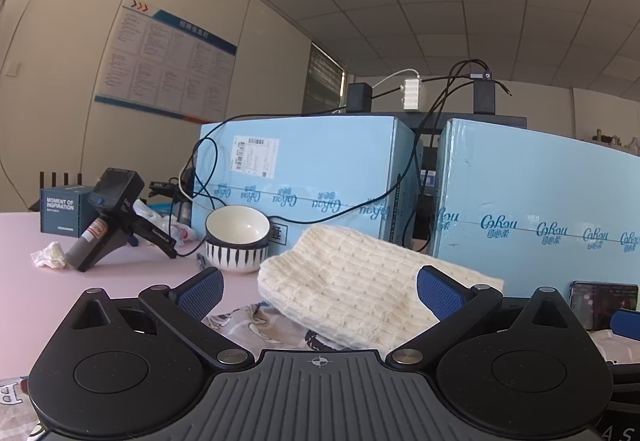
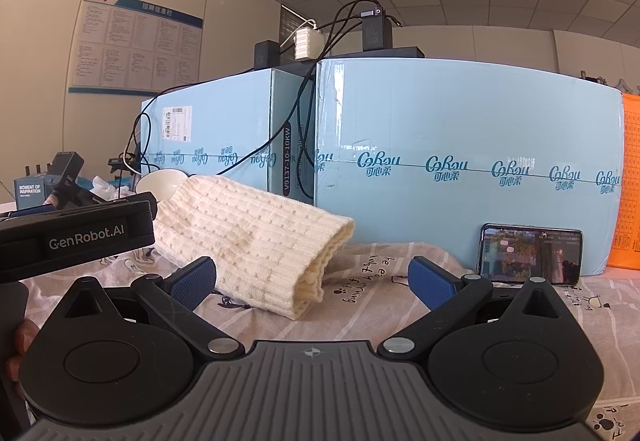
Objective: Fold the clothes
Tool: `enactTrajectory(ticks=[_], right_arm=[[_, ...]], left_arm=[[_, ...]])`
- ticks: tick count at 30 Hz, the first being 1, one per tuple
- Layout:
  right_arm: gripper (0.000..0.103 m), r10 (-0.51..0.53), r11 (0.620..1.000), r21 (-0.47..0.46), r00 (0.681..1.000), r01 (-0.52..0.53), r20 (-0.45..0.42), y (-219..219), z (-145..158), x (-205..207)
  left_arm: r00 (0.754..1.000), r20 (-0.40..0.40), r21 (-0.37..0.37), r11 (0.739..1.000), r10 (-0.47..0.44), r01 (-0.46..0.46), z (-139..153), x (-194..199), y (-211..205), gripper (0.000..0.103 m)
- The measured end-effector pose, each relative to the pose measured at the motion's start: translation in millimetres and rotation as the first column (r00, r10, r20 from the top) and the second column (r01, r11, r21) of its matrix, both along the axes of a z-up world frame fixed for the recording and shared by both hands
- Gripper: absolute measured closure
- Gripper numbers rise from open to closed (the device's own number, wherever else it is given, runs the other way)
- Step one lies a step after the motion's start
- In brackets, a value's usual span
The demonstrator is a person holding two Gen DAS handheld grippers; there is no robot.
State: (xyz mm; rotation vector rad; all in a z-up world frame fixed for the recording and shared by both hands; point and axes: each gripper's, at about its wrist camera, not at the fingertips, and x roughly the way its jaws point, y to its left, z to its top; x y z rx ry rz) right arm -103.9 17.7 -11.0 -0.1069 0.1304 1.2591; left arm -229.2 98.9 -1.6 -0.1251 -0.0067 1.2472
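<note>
A folded cream knitted garment point(image 1: 360, 281) lies on a printed grey cloth point(image 1: 256, 325) on the table. My left gripper point(image 1: 320, 291) is open and empty, its blue pads point(image 1: 200, 291) on either side of the garment's near edge, just short of it. In the right wrist view the same garment point(image 2: 248, 229) lies left of centre on the printed cloth point(image 2: 372, 293). My right gripper point(image 2: 312, 279) is open and empty, low over the cloth, near the garment's folded end. The left gripper's body point(image 2: 76, 233) shows at the left.
Two light blue cartons point(image 1: 312, 177) point(image 2: 468, 169) stand close behind the garment, with cables over them. A striped bowl point(image 1: 237, 239), a handheld device point(image 1: 108, 217) and crumpled tissue point(image 1: 50, 255) lie on the pink table point(image 1: 24, 281). A phone point(image 2: 530, 259) leans against the right carton.
</note>
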Motion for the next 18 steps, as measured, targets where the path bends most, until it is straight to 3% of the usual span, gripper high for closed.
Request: enactTrajectory(ticks=[18], right_arm=[[0.000,0.001,1.000,0.000,1.000,-0.001,0.000,0.1,-0.3,-0.2]], left_arm=[[1.000,0.000,0.000,1.000,-0.010,0.010,0.2,0.6,0.3,0.000]])
